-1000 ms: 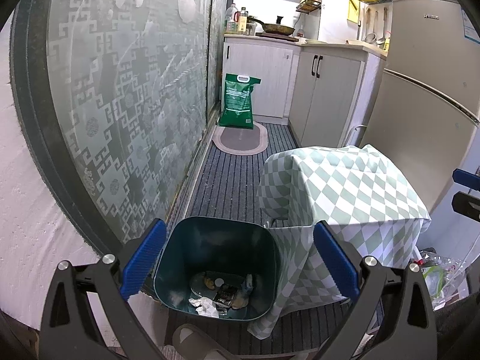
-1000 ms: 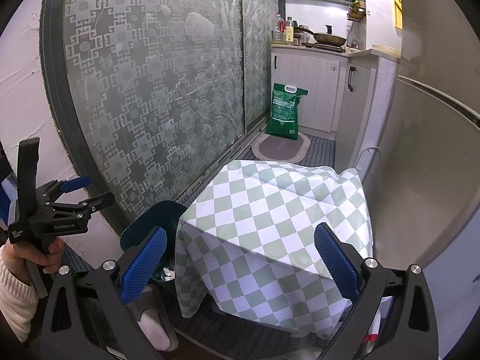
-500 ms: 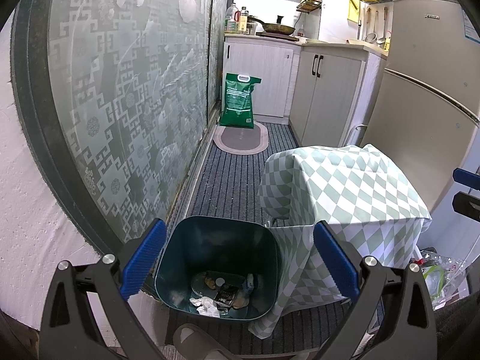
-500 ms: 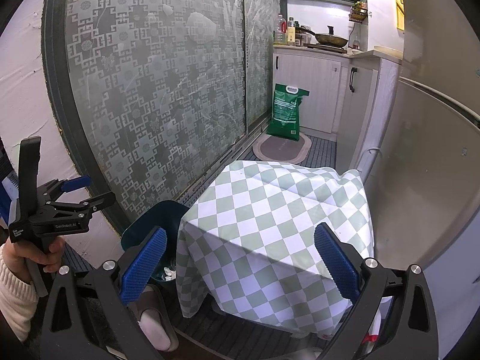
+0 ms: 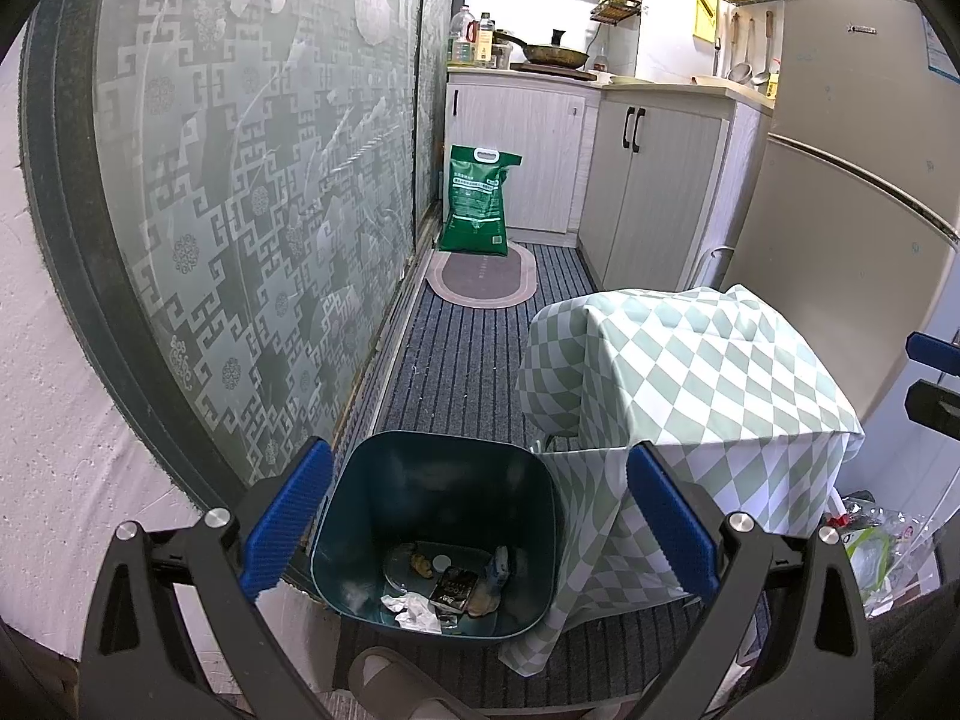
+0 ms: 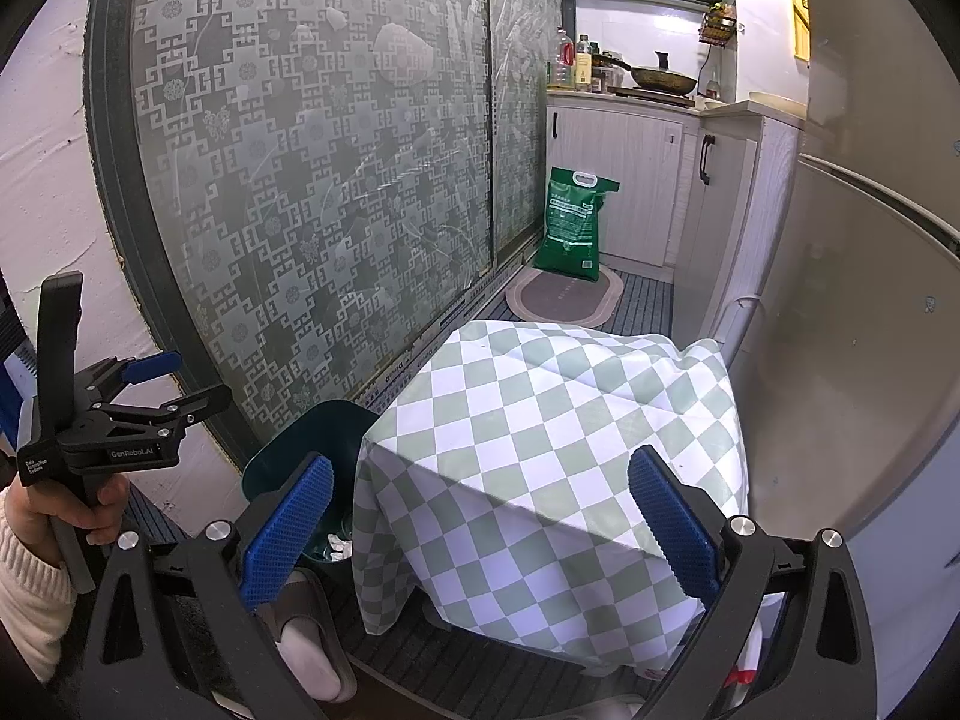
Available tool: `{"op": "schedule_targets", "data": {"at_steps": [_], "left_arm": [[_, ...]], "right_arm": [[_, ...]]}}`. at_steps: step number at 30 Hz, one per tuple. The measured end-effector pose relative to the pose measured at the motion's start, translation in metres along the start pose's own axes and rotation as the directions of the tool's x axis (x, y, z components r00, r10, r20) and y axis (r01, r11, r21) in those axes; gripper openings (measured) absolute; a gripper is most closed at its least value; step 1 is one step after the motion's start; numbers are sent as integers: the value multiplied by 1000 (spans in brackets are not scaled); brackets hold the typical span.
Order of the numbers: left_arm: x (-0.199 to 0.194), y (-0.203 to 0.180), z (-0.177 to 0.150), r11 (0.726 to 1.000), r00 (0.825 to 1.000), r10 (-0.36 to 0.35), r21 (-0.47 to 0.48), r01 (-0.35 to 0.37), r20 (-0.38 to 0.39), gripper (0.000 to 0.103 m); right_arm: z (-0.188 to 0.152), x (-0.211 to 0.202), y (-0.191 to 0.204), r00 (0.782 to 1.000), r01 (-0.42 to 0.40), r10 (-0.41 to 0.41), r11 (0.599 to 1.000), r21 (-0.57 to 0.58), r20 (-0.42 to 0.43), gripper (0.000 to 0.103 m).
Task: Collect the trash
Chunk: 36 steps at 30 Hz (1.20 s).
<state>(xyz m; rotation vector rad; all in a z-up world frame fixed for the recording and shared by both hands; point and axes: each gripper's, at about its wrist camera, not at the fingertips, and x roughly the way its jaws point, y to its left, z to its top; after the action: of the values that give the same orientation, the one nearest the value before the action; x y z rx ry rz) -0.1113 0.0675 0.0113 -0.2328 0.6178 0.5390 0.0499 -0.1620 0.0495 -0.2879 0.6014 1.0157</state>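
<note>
Trash bin [image 5: 438, 516] beside checkered cloth [image 5: 690, 372].

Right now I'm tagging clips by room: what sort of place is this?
Most likely a small home kitchen. A frying pan sits on the counter above white cabinets, a tall fridge stands on the right, and a green bin holds scraps on the striped floor mat.

Bin [image 5: 438, 516] w/ trash [image 5: 438, 591] inside sits left of table [image 5: 690, 384], sack [image 5: 477, 204] behind on mat [image 5: 480, 279].
</note>
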Motion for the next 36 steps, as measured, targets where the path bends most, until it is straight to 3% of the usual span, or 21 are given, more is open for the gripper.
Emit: {"op": "schedule_targets", "data": {"at_steps": [36], "left_arm": [[-1,1,-4,1000,1000,-3,-5,3,-1,100]], "right_arm": [[0,0,0,1000,1,-1,1000,-1,-1,100]]}}
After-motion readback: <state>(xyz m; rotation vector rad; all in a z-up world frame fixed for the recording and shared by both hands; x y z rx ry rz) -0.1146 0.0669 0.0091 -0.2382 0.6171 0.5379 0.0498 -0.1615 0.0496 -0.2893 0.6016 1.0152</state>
